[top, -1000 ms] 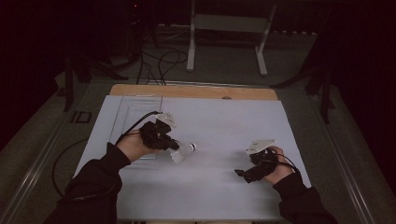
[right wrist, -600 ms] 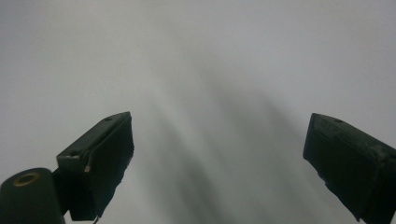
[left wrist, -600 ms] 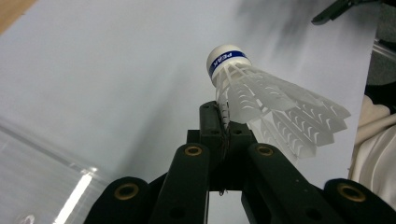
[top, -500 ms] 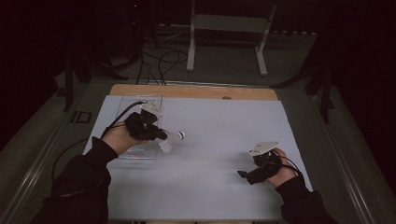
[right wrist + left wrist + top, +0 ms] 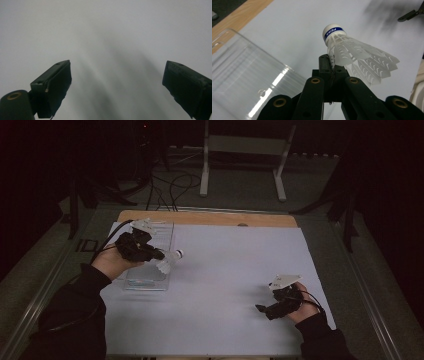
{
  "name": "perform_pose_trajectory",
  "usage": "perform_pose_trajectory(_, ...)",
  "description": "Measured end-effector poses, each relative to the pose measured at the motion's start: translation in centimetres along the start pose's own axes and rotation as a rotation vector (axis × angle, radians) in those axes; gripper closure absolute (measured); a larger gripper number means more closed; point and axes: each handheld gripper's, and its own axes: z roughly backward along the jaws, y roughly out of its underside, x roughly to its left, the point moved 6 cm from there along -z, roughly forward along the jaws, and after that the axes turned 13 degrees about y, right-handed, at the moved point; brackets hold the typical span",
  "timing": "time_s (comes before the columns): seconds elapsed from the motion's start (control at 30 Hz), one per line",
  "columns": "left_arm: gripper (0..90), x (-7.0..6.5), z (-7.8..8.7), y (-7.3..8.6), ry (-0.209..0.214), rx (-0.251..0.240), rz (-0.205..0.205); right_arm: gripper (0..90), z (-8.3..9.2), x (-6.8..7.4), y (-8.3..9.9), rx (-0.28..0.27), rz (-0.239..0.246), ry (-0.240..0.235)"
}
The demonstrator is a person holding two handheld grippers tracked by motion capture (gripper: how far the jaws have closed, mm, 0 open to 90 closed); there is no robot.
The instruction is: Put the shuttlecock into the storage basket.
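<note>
Carried w/ left tongs [image 5: 159, 254] pinched on its skirt, shuttlecock [image 5: 169, 260] now up off mid-tabletop [image 5: 235, 270] to above clear plastic box [image 5: 150, 270] near left edge, likely drop-in next; right tongs [image 5: 265, 309] wide, empty, parked by right edge.

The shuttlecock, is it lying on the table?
No, the left gripper holds the shuttlecock by its skirt, up off the table.
</note>
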Motion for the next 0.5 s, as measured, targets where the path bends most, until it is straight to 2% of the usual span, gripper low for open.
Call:
perform_pose_trajectory(0.33,90.0,0.8,2.3,0.4,-0.057,-0.026,0.026,8.5,-0.1,0.4,0.6,-0.020,-0.027,-0.042)
perform_pose_trajectory(0.5,90.0,1.1,3.3,0.6,-0.092,-0.040,0.041,8.5,-0.2,0.6,0.8,-0.073,-0.044,-0.050)
